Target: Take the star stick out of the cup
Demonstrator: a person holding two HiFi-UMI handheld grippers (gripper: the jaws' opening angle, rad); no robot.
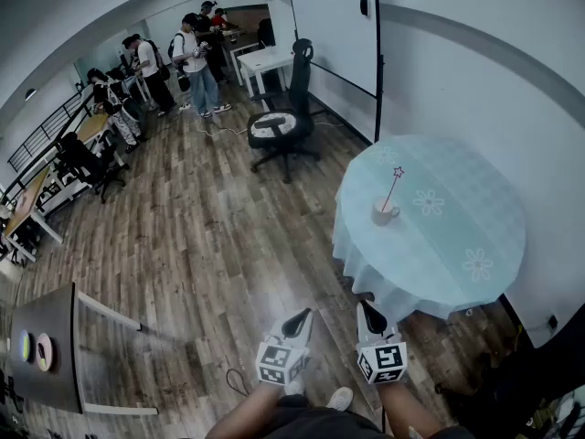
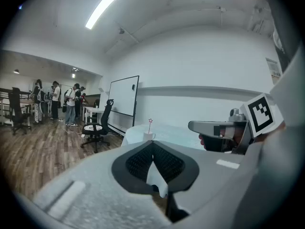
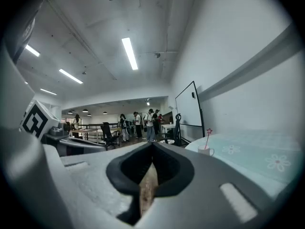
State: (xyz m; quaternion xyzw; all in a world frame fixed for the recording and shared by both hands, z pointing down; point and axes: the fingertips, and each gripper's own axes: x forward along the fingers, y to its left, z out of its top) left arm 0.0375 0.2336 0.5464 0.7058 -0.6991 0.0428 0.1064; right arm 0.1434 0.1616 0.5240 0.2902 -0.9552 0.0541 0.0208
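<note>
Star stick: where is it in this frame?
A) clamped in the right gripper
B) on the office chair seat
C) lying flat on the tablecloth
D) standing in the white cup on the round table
D: the star stick leans out of the white cup on the round table, while the left gripper and right gripper are short of the table, jaws together on nothing.

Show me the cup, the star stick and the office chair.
cup (image 1: 384,213), head view, its side wall.
star stick (image 1: 392,190), head view, mid shaft.
office chair (image 1: 274,126), head view, the seat.
</note>
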